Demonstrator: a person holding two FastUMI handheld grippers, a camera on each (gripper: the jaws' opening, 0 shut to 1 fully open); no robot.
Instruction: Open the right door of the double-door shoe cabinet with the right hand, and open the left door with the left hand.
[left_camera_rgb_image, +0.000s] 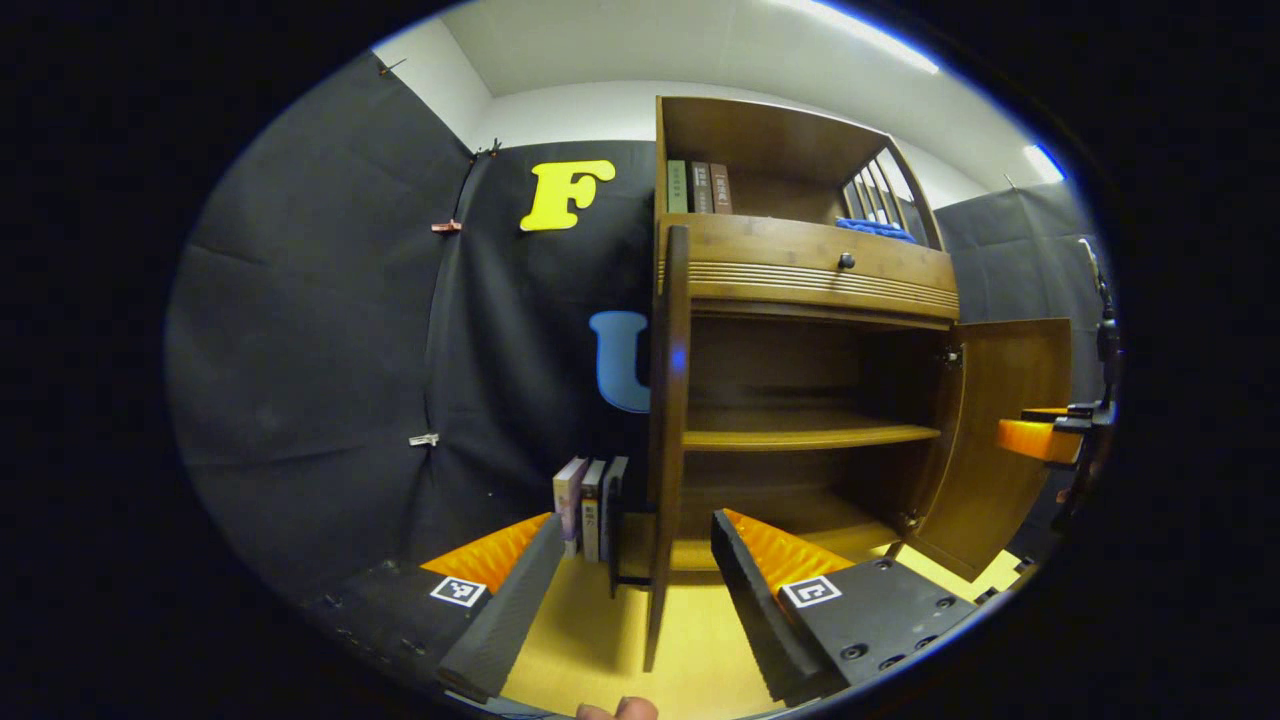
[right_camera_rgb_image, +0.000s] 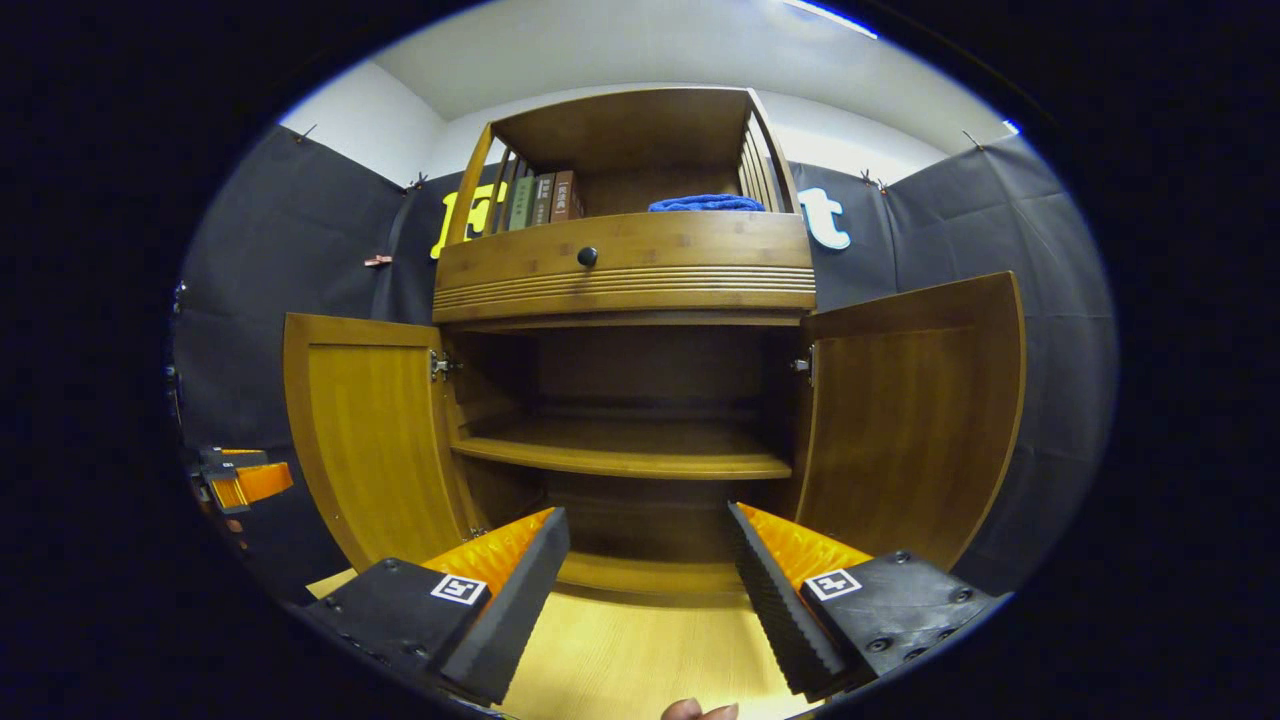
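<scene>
The wooden shoe cabinet (right_camera_rgb_image: 625, 265) stands with both lower doors swung open. In the right gripper view the left door (right_camera_rgb_image: 370, 440) and the right door (right_camera_rgb_image: 910, 420) flare outward from the bare inner shelf (right_camera_rgb_image: 620, 455). My right gripper (right_camera_rgb_image: 648, 515) is open in front of the cabinet's middle, holding nothing. In the left gripper view the left door (left_camera_rgb_image: 665, 450) appears edge-on, its lower edge between the spread fingers of my left gripper (left_camera_rgb_image: 638, 522), which is open and not pressing on it. The right door (left_camera_rgb_image: 1000, 430) hangs open farther off, with the right gripper (left_camera_rgb_image: 1045, 438) just beyond it.
A few books (left_camera_rgb_image: 590, 505) stand on the light wood floor (left_camera_rgb_image: 600, 640) beside the cabinet's left side. Above the doors is a drawer with a dark knob (right_camera_rgb_image: 587, 256). The top shelf holds books (right_camera_rgb_image: 545, 198) and a blue cloth (right_camera_rgb_image: 705, 203). The left gripper (right_camera_rgb_image: 240, 480) is beyond the left door.
</scene>
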